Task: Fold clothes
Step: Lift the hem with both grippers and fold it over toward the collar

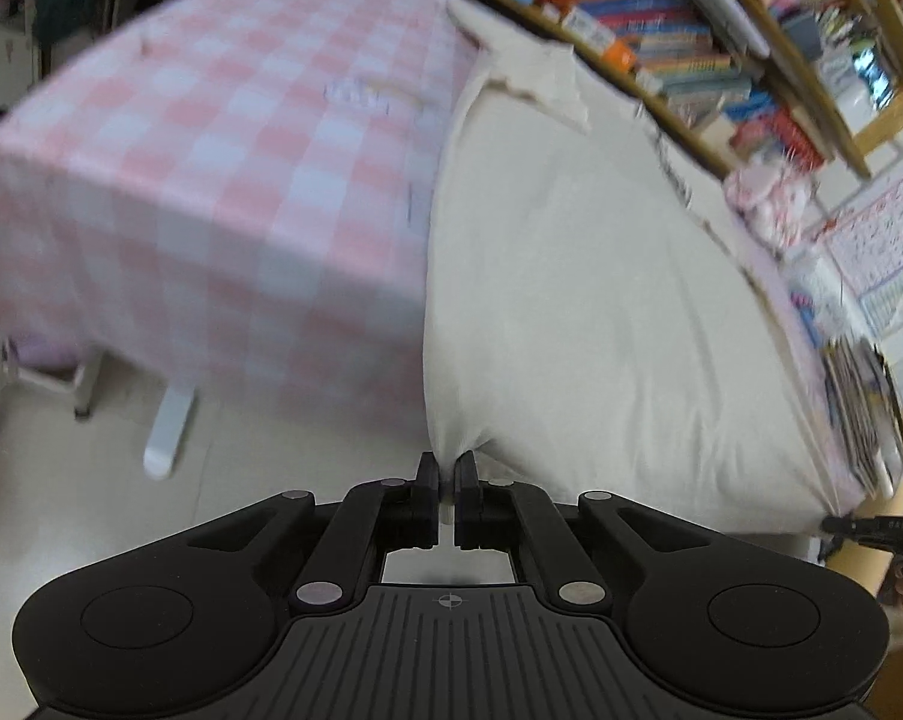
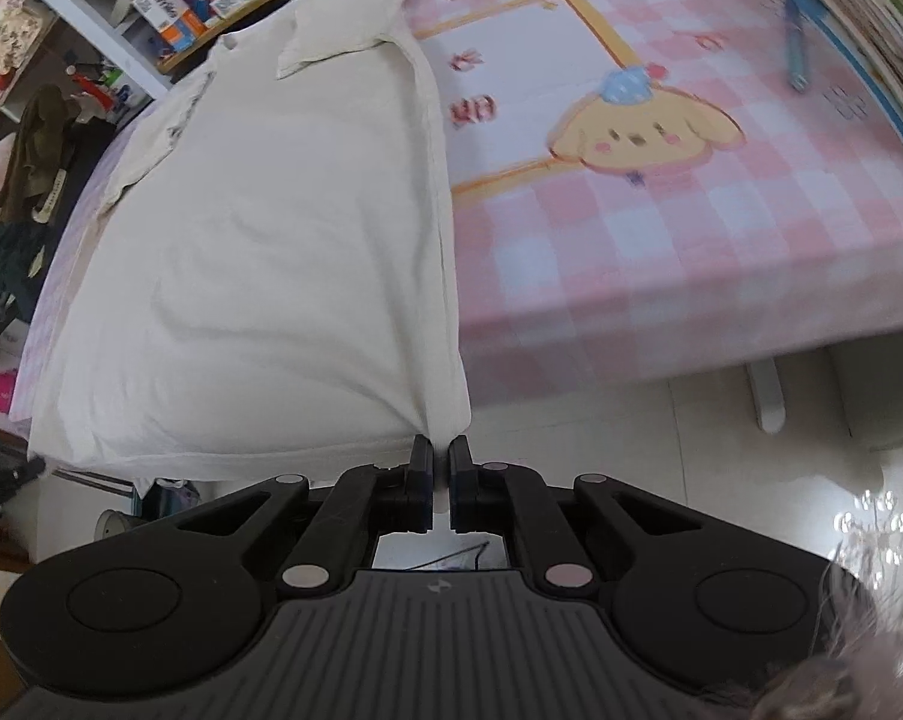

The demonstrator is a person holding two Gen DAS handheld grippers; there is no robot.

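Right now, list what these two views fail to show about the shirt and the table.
- Left wrist view: motion blur smears the checked tablecloth and the book spines on the shelf.
- Both views: the shirt's pinched hem corners are hidden inside the left gripper and right gripper.
- Right wrist view: the tablecloth's small printed text is too blurred to read.

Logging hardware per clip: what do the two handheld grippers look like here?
The left gripper and right gripper look alike: matte black, two flat narrow fingers on scissor-like linkage arms with silvery round pivot pins, a ribbed grey plate behind bearing a small crosshair mark, and rounded black lobes with circular recesses either side. No cables or sleeves show.
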